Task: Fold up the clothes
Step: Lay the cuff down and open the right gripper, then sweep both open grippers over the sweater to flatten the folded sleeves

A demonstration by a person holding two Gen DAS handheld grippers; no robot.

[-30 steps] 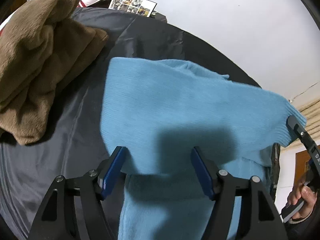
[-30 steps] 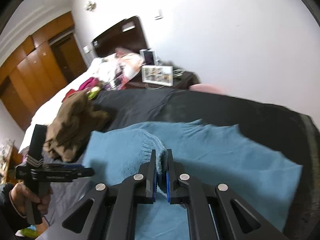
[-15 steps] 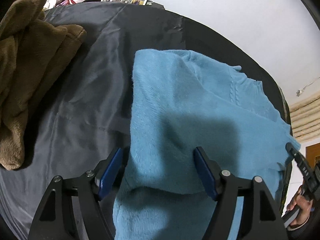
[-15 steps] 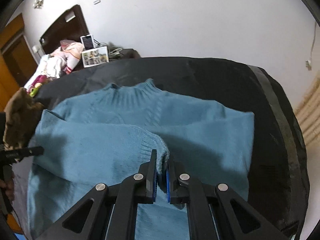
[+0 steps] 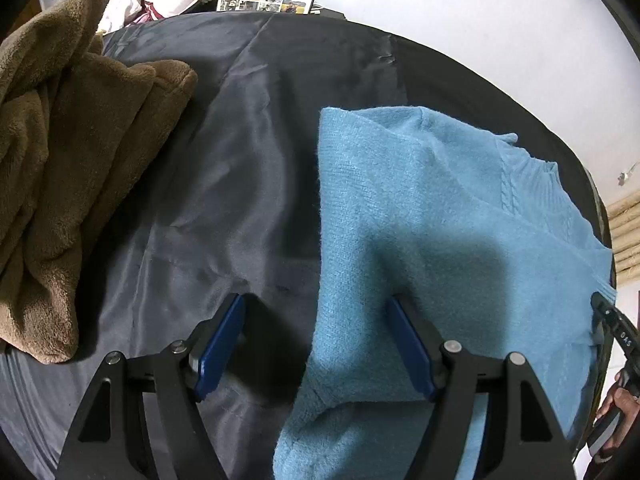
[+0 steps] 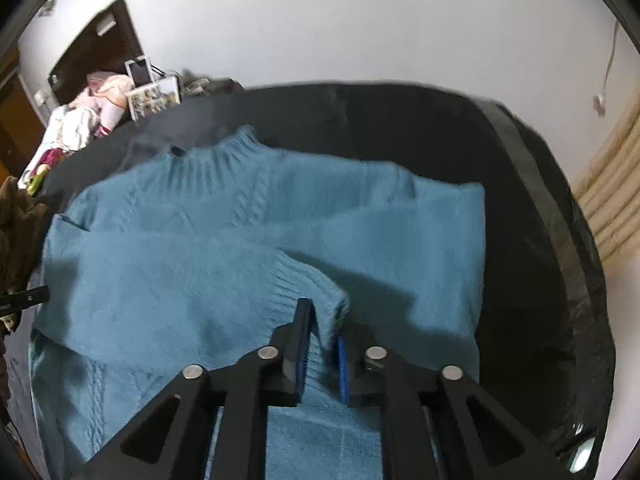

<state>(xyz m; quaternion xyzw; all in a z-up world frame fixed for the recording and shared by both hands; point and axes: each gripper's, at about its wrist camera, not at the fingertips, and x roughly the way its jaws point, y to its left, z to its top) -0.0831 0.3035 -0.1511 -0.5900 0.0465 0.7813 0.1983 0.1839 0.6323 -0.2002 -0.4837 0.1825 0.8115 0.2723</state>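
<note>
Sweater: the blue sweater [image 6: 256, 240] lies on the black-covered worktop [image 5: 248, 160], collar toward the far edge by the wall.
Sleeve: the left sleeve [image 6: 192, 280] now reaches across the chest, its ribbed cuff [image 6: 316, 292] low over the body; a second ago it hung lifted off the cloth.
Right tongs: the right tongs [image 6: 322, 352] are nearly closed, pinching the cuff.
Left tongs: the left tongs [image 5: 316, 344] stand wide open over the sweater's left edge, holding nothing.
Meaning: the sleeve fold looks all but laid; the cuff needs setting flat.
Nearby: a brown fleece [image 5: 72, 160] sits heaped at the left end.
</note>
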